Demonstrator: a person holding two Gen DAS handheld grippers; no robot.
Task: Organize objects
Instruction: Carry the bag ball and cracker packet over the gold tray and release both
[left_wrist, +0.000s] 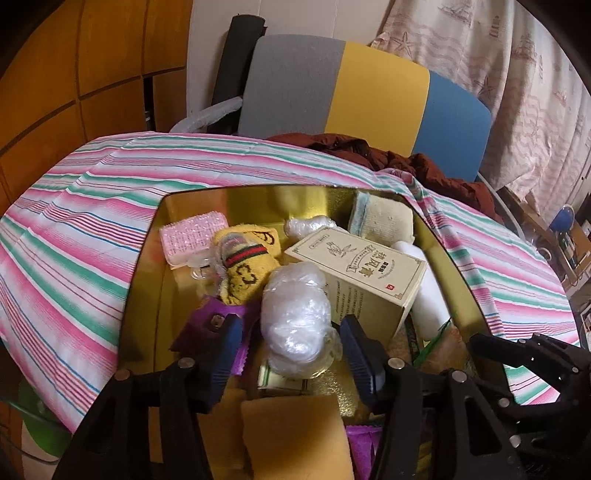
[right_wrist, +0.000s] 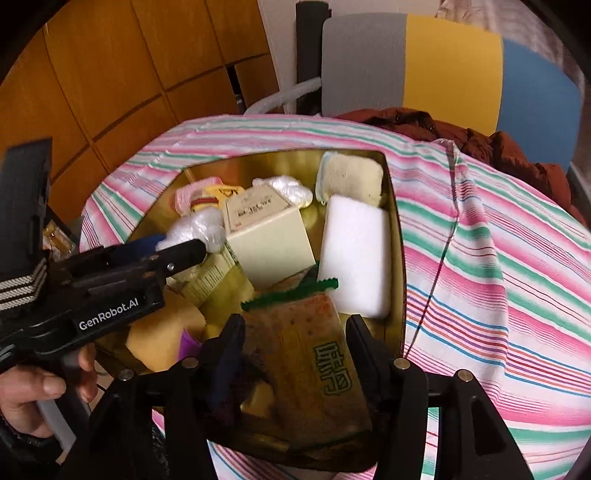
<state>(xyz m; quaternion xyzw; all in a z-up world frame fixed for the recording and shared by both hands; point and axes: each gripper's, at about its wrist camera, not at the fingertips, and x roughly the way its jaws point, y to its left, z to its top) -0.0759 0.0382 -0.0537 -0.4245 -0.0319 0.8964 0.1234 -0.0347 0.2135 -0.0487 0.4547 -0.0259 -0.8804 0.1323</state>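
One gold tin (left_wrist: 147, 266), open-topped, sat on a striped cloth (left_wrist: 74, 206) and held everything: a cream printed box (left_wrist: 365, 273) near the middle, a yellow patterned towel (left_wrist: 240, 266) and pink brush (left_wrist: 192, 236) toward its far left, a crumpled clear plastic bundle (left_wrist: 295, 325), a pale sponge (left_wrist: 380, 218) in the far right corner, and a white block (right_wrist: 354, 254) along the right wall.

Left gripper (left_wrist: 291, 332): jaws wide apart either side of the plastic bundle; grip not evident.

Right gripper (right_wrist: 295, 343): jaws wide open flanking a snack packet (right_wrist: 310, 354); contact not clear.

Only the right view showed the hand (right_wrist: 33, 391) holding the left tool and the packet's green edge. Only the left view showed the purple wrapper (left_wrist: 207, 317).
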